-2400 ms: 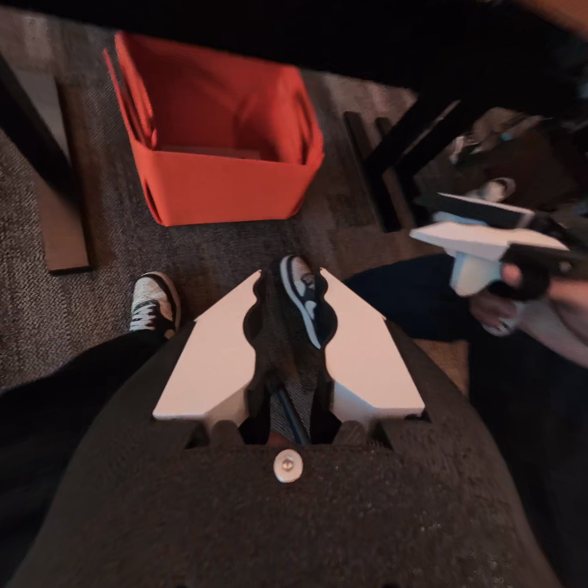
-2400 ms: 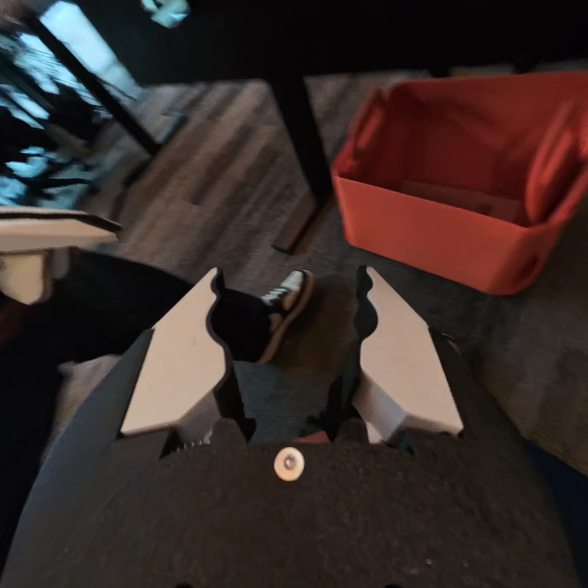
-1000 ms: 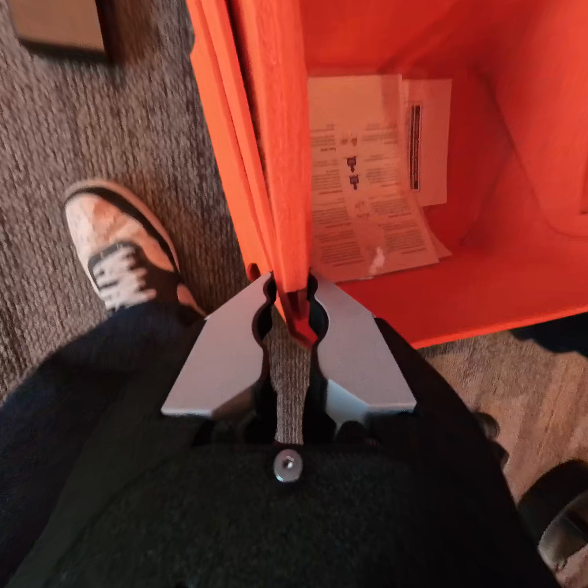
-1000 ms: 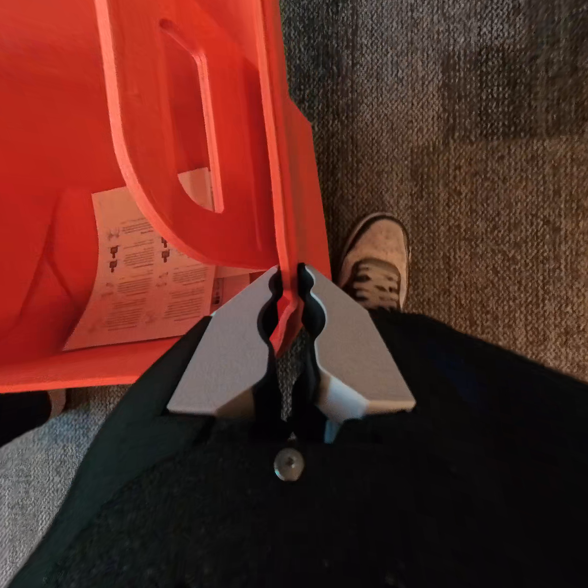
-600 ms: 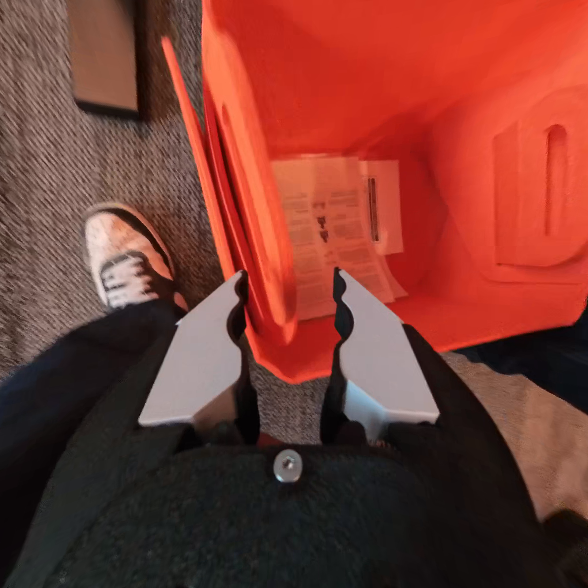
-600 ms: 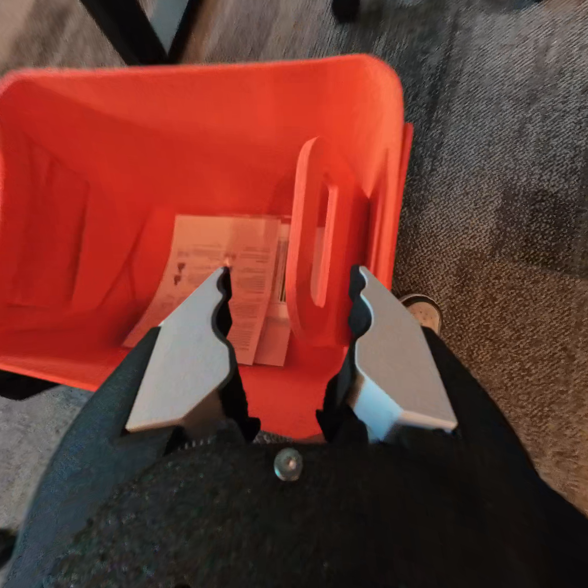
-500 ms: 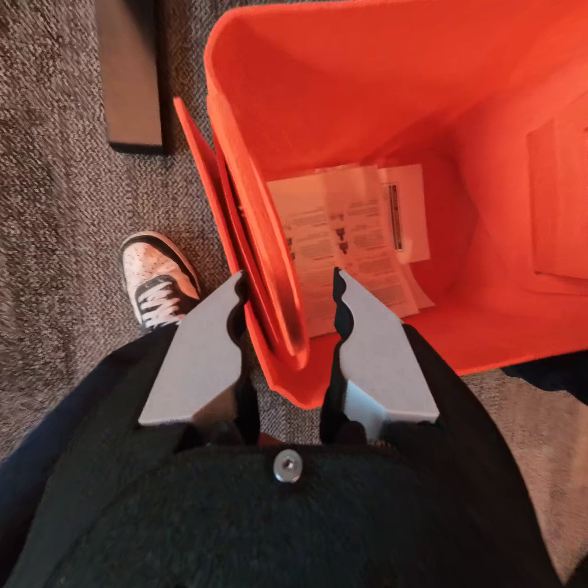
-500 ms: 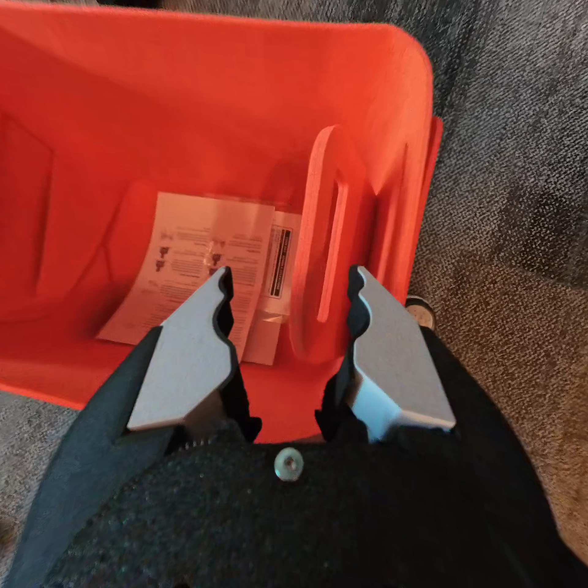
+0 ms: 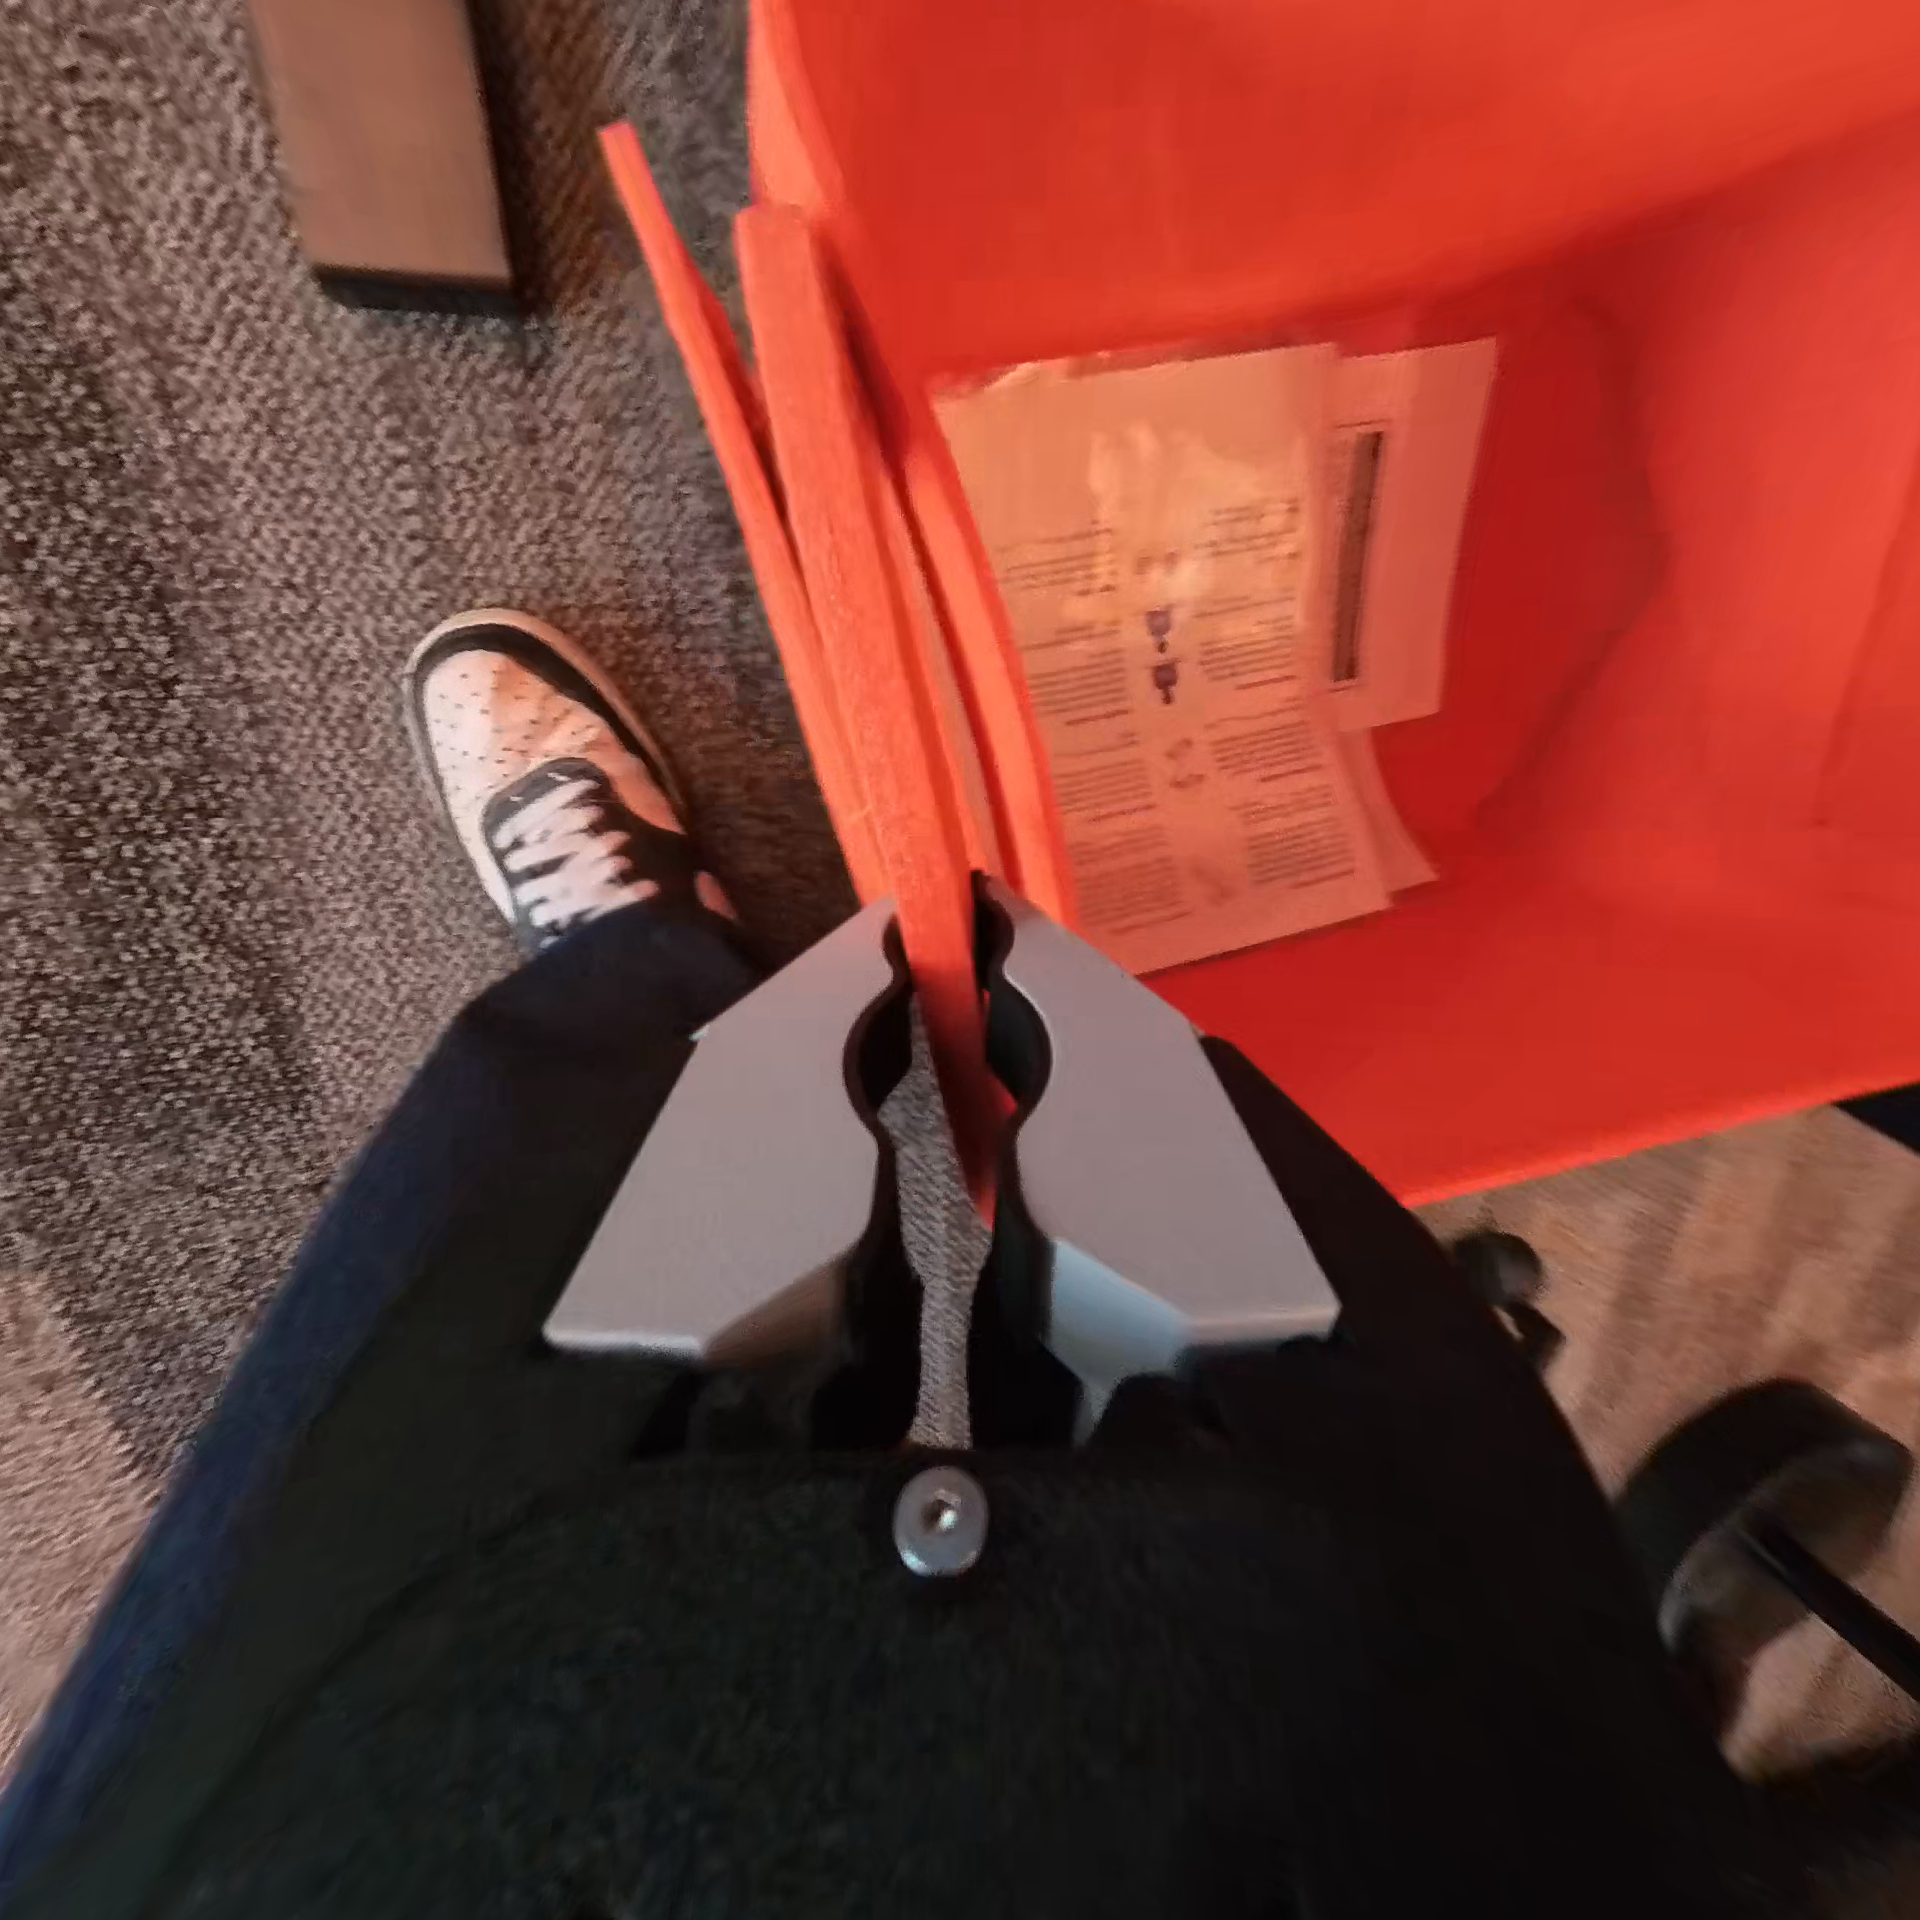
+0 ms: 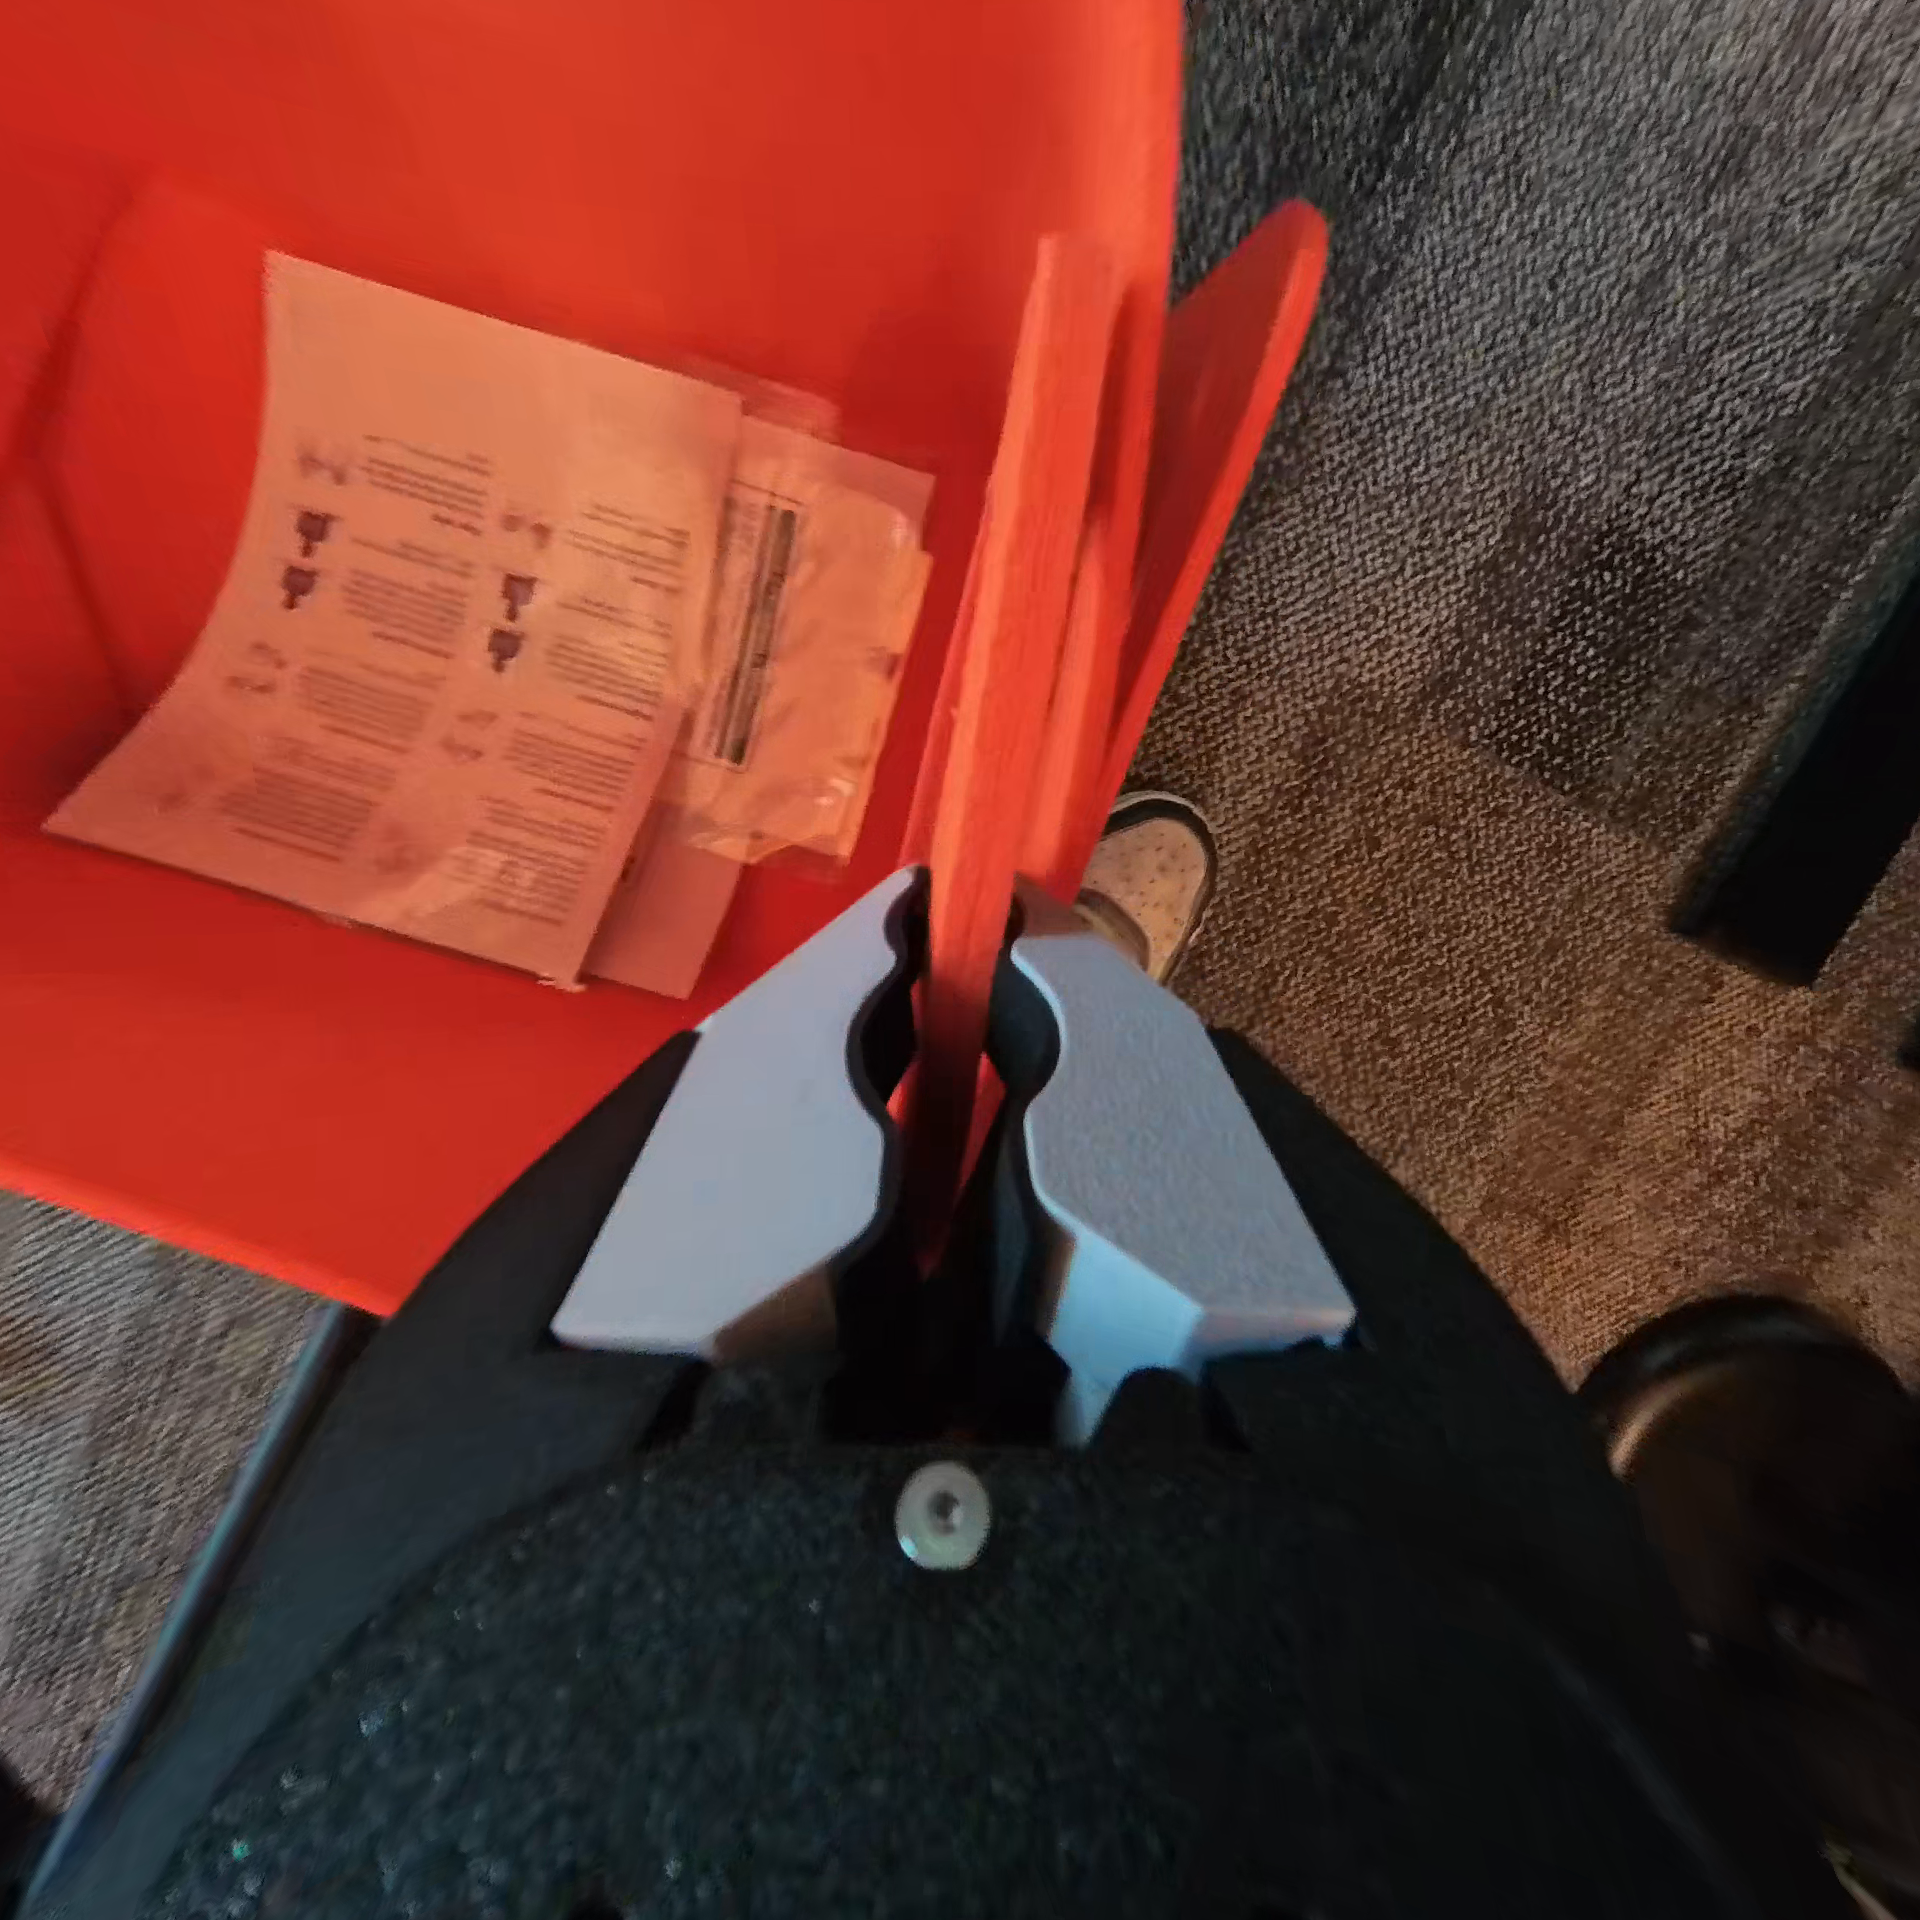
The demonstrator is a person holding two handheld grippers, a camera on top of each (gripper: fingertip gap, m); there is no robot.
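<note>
Orange felt, thick and matte, across the left wrist view from 12 to 4 o'clock: a soft-walled bin [image 9: 1351, 1091], open-topped, on speckled grey carpet [image 9: 208, 520]. At centre, the left gripper [image 9: 940, 914], grey angular fingers with wavy inner edges, pinched together on the left handle flap [image 9: 883, 675], a flat, slightly fuzzy felt strip seen edge-on and running up toward 11 o'clock along the bin's side wall. On the bin floor at 2 o'clock, a printed paper sheet [image 9: 1195, 665], curled at one edge. At 9 o'clock, a white-and-black sneaker [image 9: 540, 769] under a dark trouser leg; at 11 o'clock, a brown wooden block [image 9: 384, 135]; at 4 o'clock, a black chair caster [image 9: 1766, 1538]. In the right wrist view, the orange bin [image 10: 260, 1091] from 8 to 12 o'clock. At centre, the right gripper [image 10: 966, 904], likewise clamped tight, here on the right handle flap [image 10: 1029, 582], a stiff felt panel rising toward 12 o'clock at the opposite wall. At 10 o'clock, the paper sheet [image 10: 436, 644] lying flat, with a crinkled clear plastic bag [image 10: 821, 644] just beside it. At 1 o'clock, touching neither finger, a pale sneaker toe [image 10: 1153, 883]; beyond, coarse carpet [image 10: 1558, 520] and a dark furniture leg [image 10: 1818, 779] at 3 o'clock.
</note>
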